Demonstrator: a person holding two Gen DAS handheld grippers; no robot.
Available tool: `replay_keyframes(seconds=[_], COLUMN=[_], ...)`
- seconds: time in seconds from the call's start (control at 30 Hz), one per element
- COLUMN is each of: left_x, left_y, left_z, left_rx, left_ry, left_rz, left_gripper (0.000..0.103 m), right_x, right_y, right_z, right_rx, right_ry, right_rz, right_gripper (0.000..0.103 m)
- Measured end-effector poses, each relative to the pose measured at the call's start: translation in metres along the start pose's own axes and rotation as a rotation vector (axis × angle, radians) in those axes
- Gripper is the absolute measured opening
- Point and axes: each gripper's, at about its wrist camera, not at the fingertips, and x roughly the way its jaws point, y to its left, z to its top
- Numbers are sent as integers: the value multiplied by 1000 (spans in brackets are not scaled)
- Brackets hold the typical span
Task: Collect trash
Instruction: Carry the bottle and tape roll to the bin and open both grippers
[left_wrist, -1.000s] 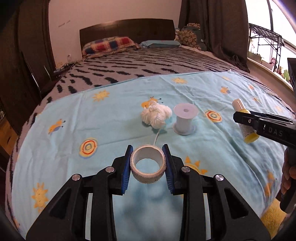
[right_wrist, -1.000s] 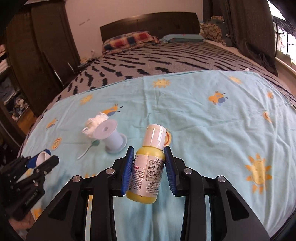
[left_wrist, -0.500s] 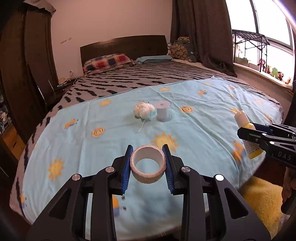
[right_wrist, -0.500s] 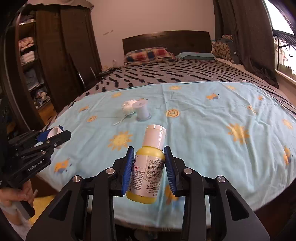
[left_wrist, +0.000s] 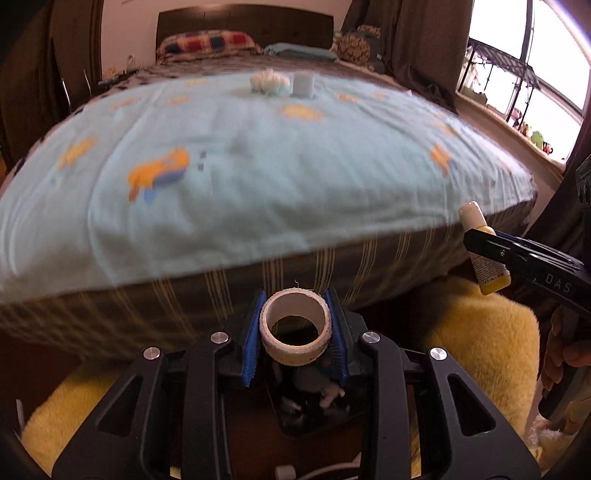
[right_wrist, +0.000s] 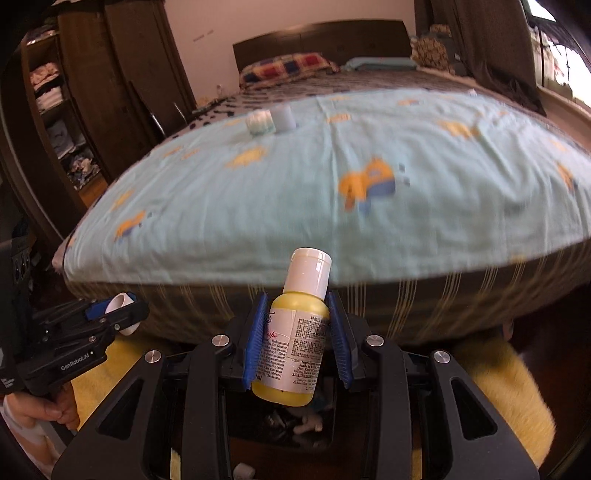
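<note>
- Your left gripper is clamped on the tape roll, blue pads on both sides, roll's open core facing the camera.
- Your right gripper is clamped on the yellow bottle, white cap up, label facing the camera.
- Both loads sit below the bed edge now, over a dark bin on the floor in front of the bed, with a yellow rug around it. White scraps already show inside the bin.
- Step in hand, as I read it: carry to bin, just short of the drop.
- Next move: centre each load over the bin opening, then release. The roll looks roughly lined up above it. In the right wrist view the bottle hides most of the opening, so check alignment before you let go.
- The bin mouth looks narrow for two grippers; dropping one at a time is probably safer.
- Remaining on the blue sun-print sheet: a white yarn wad and a pale spool, just beside each other, far up the bed.
- Versus a second ago: both grippers were over the sheet, near the wad and spool. You've since pulled back off the bed and dropped lower; the mattress side and bin have come into view. Grips unchanged, same loads.
- Background is motion-blurred, so fine detail there can't be read.
</note>
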Motion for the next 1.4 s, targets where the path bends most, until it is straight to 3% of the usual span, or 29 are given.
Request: replay_keyframes(seconds=[0.23, 0.5, 0.73, 0.97, 1.03, 1.1, 1.23, 1.4], left_x=[42, 102, 137, 146, 142, 138, 127, 95], left_y=[2, 7, 9, 2, 0, -1, 1, 2], left_z=[-33, -62, -81, -86, -86, -85, -79, -61], left_rx=[39, -28, -46, -32, -27, -28, -30, -7], left_ry=[105, 238, 314, 317, 311, 305, 293, 227], left_rz=[-27, -48, -40, -36, -31, -28, -9, 21], left_gripper=[30, 30, 30, 31, 40, 44, 56, 79], right_x=[42, 90, 117, 127, 123, 121, 107, 74], right_y=[4, -2, -12, -7, -6, -2, -5, -6], right_z=[-39, -71, -89, -91, -91, -85, -73, -51], right_rx=[11, 55, 65, 67, 65, 76, 100, 82], right_ry=[146, 265, 308, 317, 305, 297, 264, 171], right_rz=[8, 2, -17, -24, -30, -33, -35, -59], right_gripper=[34, 34, 34, 35, 36, 45, 54, 86])
